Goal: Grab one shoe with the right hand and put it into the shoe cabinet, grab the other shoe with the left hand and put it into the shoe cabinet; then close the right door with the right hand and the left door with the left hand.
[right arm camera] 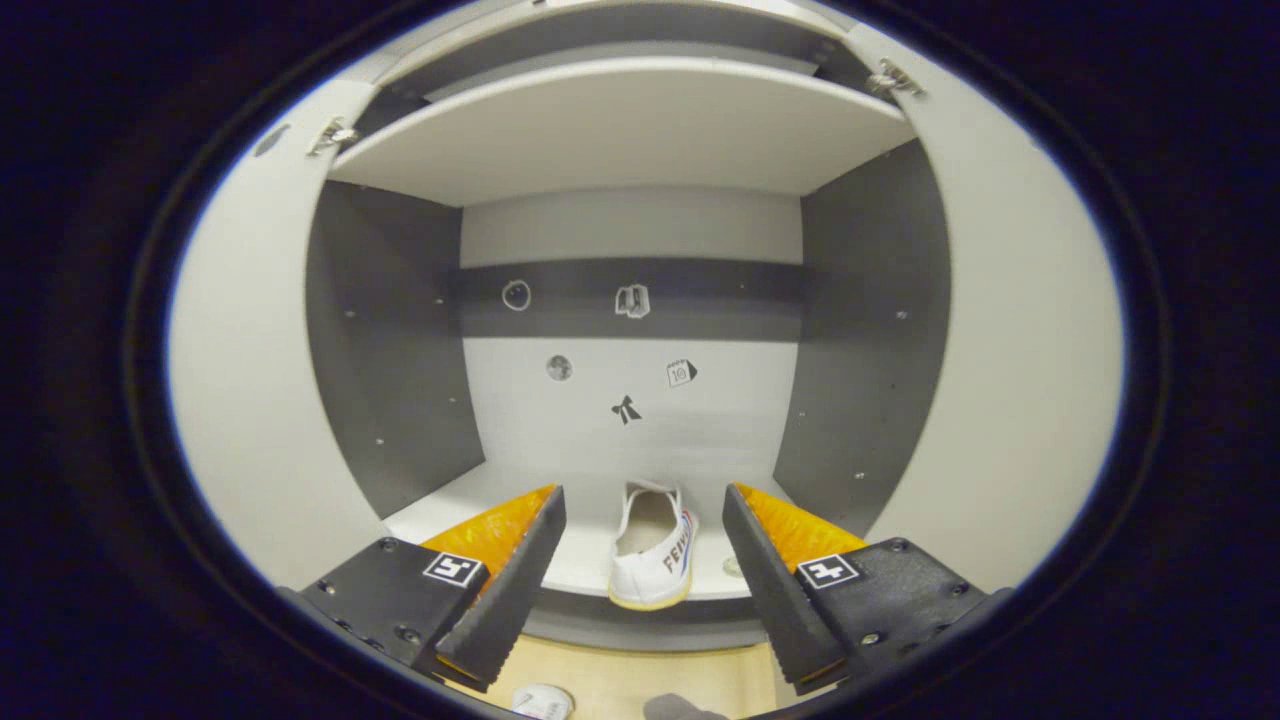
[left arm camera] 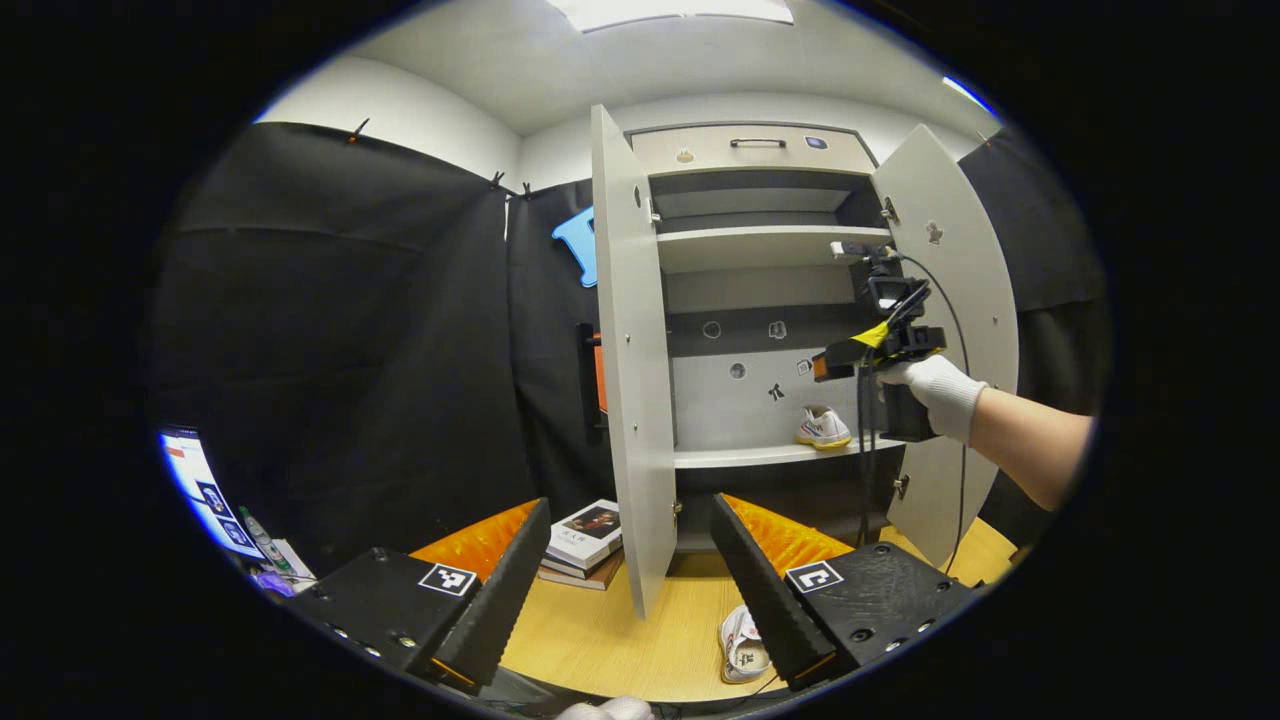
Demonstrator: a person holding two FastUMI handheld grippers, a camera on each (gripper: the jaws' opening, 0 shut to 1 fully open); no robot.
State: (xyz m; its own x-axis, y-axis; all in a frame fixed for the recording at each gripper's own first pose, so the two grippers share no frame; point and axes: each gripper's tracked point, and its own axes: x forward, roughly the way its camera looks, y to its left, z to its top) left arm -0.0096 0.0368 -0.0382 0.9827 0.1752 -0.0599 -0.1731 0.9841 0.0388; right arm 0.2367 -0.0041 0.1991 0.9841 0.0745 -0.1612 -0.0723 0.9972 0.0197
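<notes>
A white shoe (right arm camera: 650, 550) with a yellowish sole lies on the lower shelf (right arm camera: 470, 500) of the shoe cabinet, its toe at the shelf's front edge. My right gripper (right arm camera: 642, 492) hangs open just in front of it, not touching it. In the left gripper view that shoe (left arm camera: 823, 428) sits on the shelf below the right gripper (left arm camera: 835, 362), which a gloved hand (left arm camera: 940, 392) holds. The other white shoe (left arm camera: 745, 645) lies on the wooden table (left arm camera: 600, 630) before the cabinet. My left gripper (left arm camera: 630, 505) is open above the table, holding nothing.
Both cabinet doors stand open: the left door (left arm camera: 625, 350) swings out toward my left gripper and the right door (left arm camera: 960, 300) is behind the gloved hand. A stack of books (left arm camera: 585, 545) lies on the table left of the left door. An upper shelf (left arm camera: 760, 245) is bare.
</notes>
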